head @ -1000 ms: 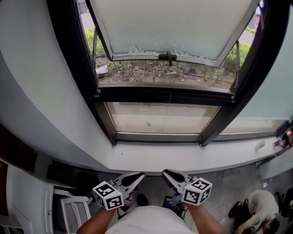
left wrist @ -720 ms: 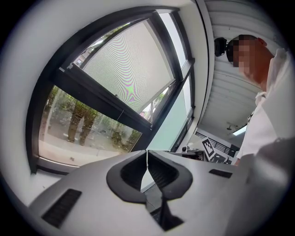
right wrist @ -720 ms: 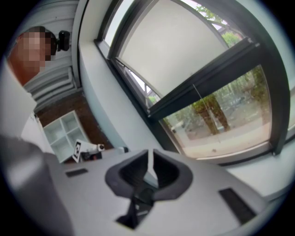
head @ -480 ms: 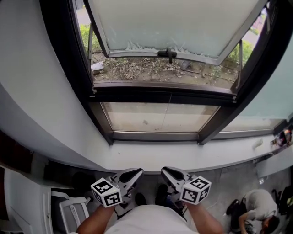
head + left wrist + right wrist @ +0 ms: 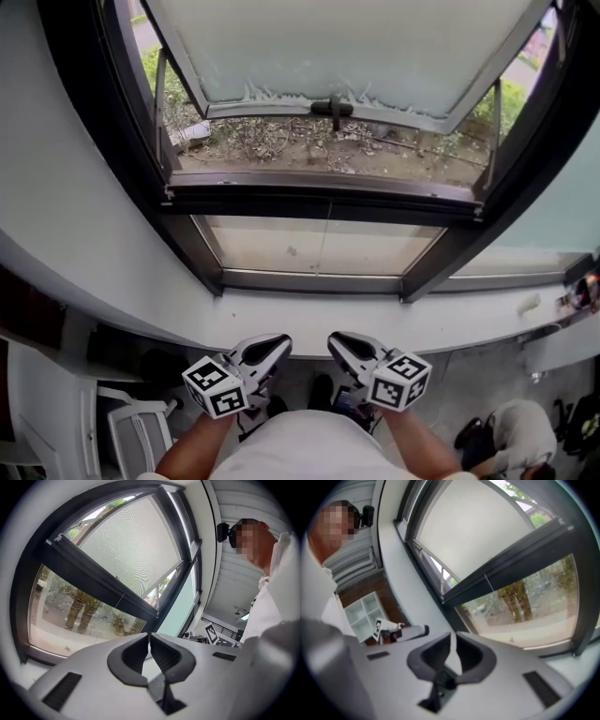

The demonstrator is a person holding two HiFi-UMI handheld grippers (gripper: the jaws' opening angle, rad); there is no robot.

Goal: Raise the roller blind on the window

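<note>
— Where is the blind [image 5: 347,42]?

— Ahead of you, drawn down over the upper pane. Through your left gripper view it shows as fine mesh [image 5: 131,545], and below it the lower pane [image 5: 319,246] is bare, with ground and plants behind the glass.

— And my grippers?

— Both are low by your body, well apart from the blind and short of the sill [image 5: 375,321]. Your left gripper [image 5: 272,342] has its jaws together, with nothing between them. Your right gripper [image 5: 339,339] has its jaws drawn in to a bare sliver, also on nothing.

— Any writing to read?

— Only the black-and-white square markers on your two cubes, left [image 5: 217,389] and right [image 5: 401,380]. They are patterns, not words. A similar marker [image 5: 211,632] shows further into the room, too small to make out more.
</note>
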